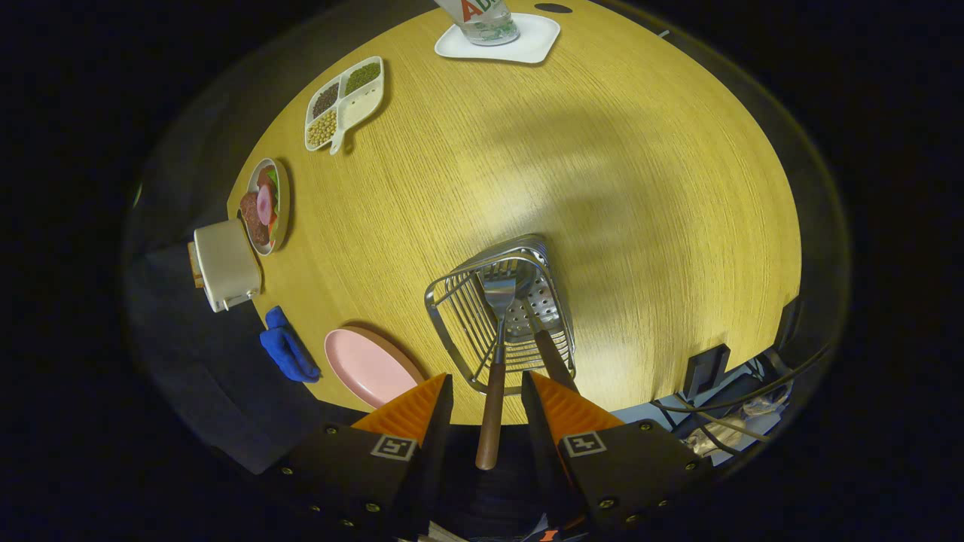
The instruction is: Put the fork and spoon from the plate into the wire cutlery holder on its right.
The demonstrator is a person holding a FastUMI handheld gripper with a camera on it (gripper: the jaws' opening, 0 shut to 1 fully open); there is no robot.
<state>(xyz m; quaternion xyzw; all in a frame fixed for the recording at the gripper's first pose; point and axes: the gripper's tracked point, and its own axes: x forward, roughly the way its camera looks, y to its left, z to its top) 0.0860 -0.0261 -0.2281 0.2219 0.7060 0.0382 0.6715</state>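
1. Here is the round wooden table (640, 188), its yellow grain lit by a bright patch in the middle, with dark floor around it and a tangle of cables (723, 410) past its near edge.
2. Far side: a white tray (538, 41) carries a clear bottle (482, 19). Its label has red and green print, cut off, so it cannot be read.
3. Off to one side sit a divided dish of beans (345, 104), a bowl of food (265, 205), a cream toaster (226, 265) and a blue cloth (286, 348).
4. The pink plate (369, 365) lies bare, just ahead of one finger.
5. The gripper (488, 403) stands open, fingers well apart, gripping nothing. Each finger wears a small square marker.
6. The fork (497, 339) stands between the fingers and touches neither, its brown handle poking back toward the camera and its tines down inside the wire cutlery holder (459, 324).
7. A second brown handle (553, 357) leans in the holder beside it, presumably the spoon; its head is hard to make out.
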